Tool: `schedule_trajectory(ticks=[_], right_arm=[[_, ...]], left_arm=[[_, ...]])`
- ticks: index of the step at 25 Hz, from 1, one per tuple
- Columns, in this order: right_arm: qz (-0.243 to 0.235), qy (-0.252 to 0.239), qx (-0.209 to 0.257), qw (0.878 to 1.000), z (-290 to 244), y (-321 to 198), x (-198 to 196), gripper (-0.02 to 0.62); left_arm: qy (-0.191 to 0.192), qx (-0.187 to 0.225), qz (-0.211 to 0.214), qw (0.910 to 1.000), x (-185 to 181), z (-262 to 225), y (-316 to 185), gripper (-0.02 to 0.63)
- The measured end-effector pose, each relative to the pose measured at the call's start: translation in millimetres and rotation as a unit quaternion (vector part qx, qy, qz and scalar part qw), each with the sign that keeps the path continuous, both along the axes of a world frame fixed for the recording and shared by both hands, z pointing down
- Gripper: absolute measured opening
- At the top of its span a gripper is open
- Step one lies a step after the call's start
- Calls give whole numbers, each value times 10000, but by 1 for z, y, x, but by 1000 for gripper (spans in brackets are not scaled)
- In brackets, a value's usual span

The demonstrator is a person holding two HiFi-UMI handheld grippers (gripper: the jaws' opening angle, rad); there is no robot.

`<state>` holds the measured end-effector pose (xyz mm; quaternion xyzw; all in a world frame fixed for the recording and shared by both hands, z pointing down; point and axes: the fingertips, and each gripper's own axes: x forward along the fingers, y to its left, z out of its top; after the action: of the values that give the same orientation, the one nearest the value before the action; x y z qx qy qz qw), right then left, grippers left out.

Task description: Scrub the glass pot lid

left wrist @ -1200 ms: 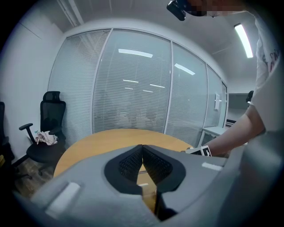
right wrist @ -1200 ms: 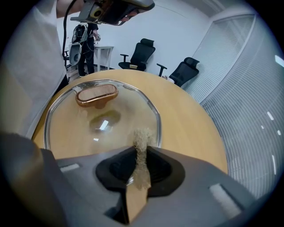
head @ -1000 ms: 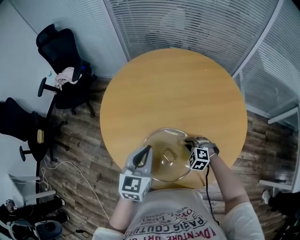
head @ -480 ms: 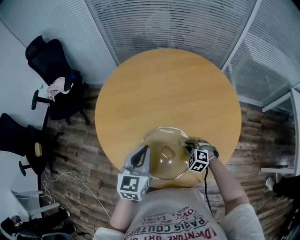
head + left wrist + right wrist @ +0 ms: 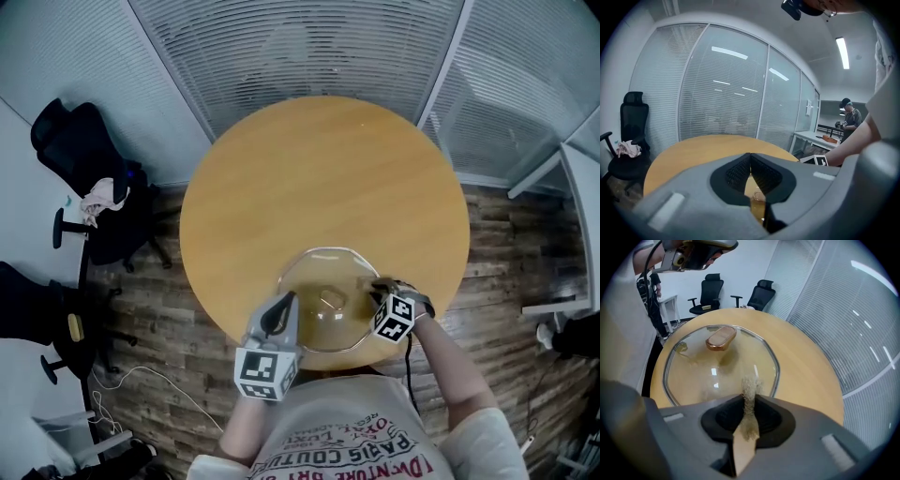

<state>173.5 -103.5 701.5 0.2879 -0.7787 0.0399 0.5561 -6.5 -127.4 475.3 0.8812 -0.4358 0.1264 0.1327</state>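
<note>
Round wooden table [image 5: 328, 169], glass lid [image 5: 323, 309].

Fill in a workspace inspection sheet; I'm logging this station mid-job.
Surface: round wooden table, lid near the person's edge.
Job's things: glass lid lying on the table; pad in the right jaws.
Clutter: nothing seen on the table.
Grippers: left gripper jaws together at the lid's rim; right gripper shut on pad.
Cables: cable along the right arm; white cable on the floor.
Surroundings: chairs, blinds.
</note>
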Motion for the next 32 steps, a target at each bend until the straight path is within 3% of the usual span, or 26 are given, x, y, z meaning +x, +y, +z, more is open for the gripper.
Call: schedule_trajectory(ticks=[5, 14, 27, 32], right_arm=[[833, -189, -73, 9963, -3, 19, -1, 64], [1485, 105, -279, 9885, -1, 54, -11, 64], [2863, 34, -712, 9555, -4, 95, -46, 64], [3251, -387, -903, 9405, -9, 107, -70, 64]], left_arm=[[19, -23, 207, 9998, -4, 2, 9, 8], [100, -124, 340, 9993, -24, 10, 20, 8], [160, -269, 609, 9977, -62, 23, 31, 8], [204, -305, 672, 9971, -73, 26, 30, 8]])
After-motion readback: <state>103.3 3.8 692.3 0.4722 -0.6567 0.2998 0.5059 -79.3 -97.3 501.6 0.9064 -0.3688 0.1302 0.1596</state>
